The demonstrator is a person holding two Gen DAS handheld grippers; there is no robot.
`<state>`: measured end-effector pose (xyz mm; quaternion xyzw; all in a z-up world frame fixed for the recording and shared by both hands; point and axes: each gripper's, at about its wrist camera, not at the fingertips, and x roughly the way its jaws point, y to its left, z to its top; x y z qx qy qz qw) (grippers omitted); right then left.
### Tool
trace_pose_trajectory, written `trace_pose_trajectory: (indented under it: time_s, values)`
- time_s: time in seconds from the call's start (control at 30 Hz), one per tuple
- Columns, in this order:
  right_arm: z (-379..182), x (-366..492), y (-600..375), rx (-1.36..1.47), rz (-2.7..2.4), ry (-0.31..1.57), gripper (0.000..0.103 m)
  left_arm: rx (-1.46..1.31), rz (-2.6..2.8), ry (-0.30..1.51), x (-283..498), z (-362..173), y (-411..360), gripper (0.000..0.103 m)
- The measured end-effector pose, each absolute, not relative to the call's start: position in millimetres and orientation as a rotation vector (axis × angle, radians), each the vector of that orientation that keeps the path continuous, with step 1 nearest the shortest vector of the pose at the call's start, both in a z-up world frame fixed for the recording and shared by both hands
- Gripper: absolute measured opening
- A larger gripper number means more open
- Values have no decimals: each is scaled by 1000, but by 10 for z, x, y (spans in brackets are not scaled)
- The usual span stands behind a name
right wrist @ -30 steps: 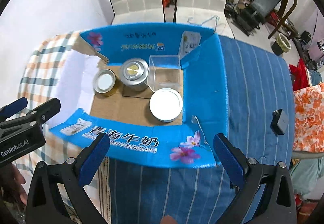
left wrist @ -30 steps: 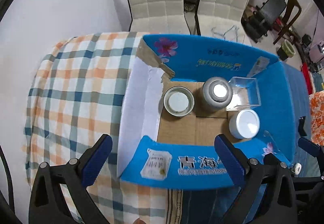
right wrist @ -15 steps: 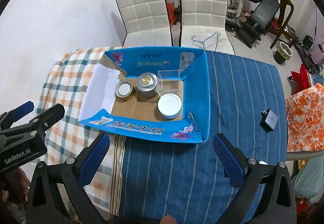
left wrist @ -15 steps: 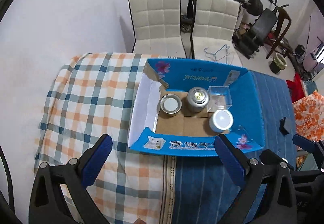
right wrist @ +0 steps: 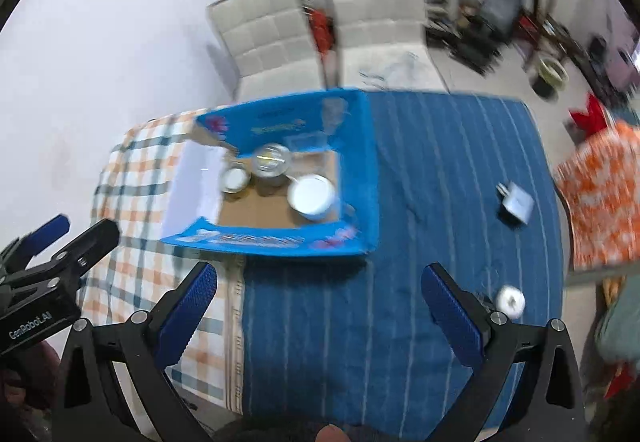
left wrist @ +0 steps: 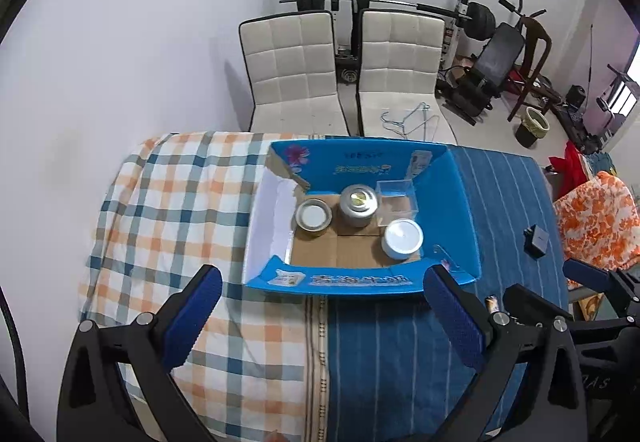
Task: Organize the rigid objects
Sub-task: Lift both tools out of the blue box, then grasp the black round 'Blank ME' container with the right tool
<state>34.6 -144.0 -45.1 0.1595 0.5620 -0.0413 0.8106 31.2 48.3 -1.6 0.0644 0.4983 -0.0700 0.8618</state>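
Only your right view shows the white roll [right wrist: 510, 301] beside its right jaw; both grippers [left wrist: 322, 312] [right wrist: 320, 308] hang high, jaws wide, box [left wrist: 460, 202] ahead.

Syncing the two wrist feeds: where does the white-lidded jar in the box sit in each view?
Left wrist: white-lidded jar sits right of centre, in the near right corner of the blue cardboard box.
Right wrist: the jar is just left of centre, upper half, blurred, same box corner.
Shared landmark: the silver tin behind and to the left of the jar, also at.
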Motion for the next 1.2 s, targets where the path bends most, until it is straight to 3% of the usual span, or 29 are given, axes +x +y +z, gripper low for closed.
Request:
trace_pose_trajectory:
  time_s: [0.27, 0.43, 0.67, 0.73, 0.77, 0.83, 1.07, 1.2]
  values:
    - [-1272, -287, -2891, 570, -393, 1341, 103, 162, -234, 1124, 266, -421, -207, 103]
    - [-1909, -588, -3538, 691, -460, 1417, 103, 171, -313, 1227, 213, -982, -900, 103]
    - [-2901, -518, -3599, 819, -389, 1538, 102, 358, -359, 1380, 38, -1907, -1817, 103]
    - [-3149, -447, -3563, 829, -387, 1564, 97, 408, -330, 1408, 16, -2123, -1929, 103]
    - [-3205, -423, -3549, 831, -385, 1570, 94, 430, -318, 1414, 13, -2196, -1960, 103]
    - [-3352, -344, -3495, 796, -376, 1598, 80, 476, -288, 1426, -11, -2330, -2015, 103]
    - [-3343, -350, -3332, 658, -362, 1649, 79, 523, -217, 1439, -48, -2491, -2014, 103]
    - [-3044, -457, -3519, 677, -349, 1597, 79, 508, -208, 1435, -16, -2380, -1987, 103]
